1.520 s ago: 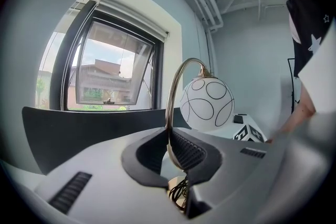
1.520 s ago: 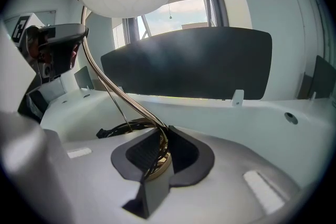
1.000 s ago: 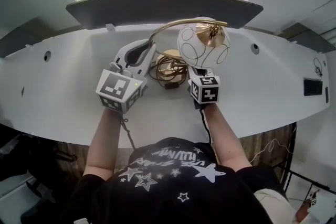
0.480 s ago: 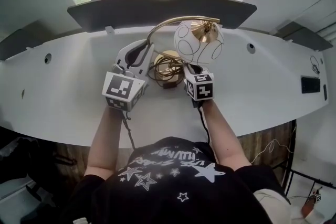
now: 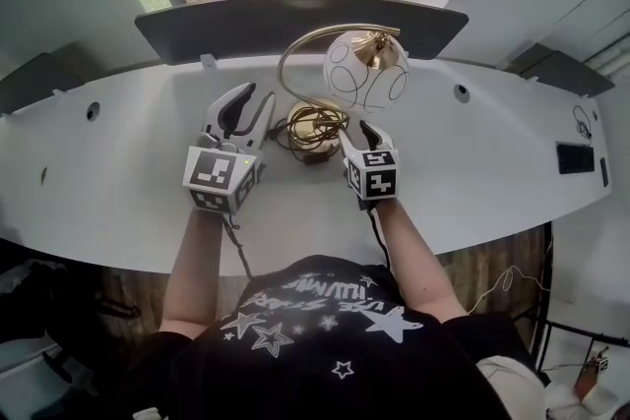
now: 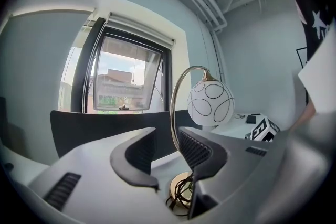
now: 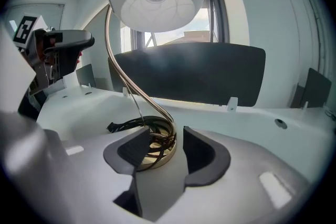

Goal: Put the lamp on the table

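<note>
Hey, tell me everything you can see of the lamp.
The lamp stands upright on the white table before the window. Round brass-coloured base with a dark cord coiled on it; a thin brass-coloured stem arches up and over; from its end hangs a white globe shade with thin black loops. The left gripper and right gripper flank the base, jaws opening, pads off it.

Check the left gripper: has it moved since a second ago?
Yes: the left gripper has drawn back leftward from the lamp base, jaws opening, nothing gripped.
</note>
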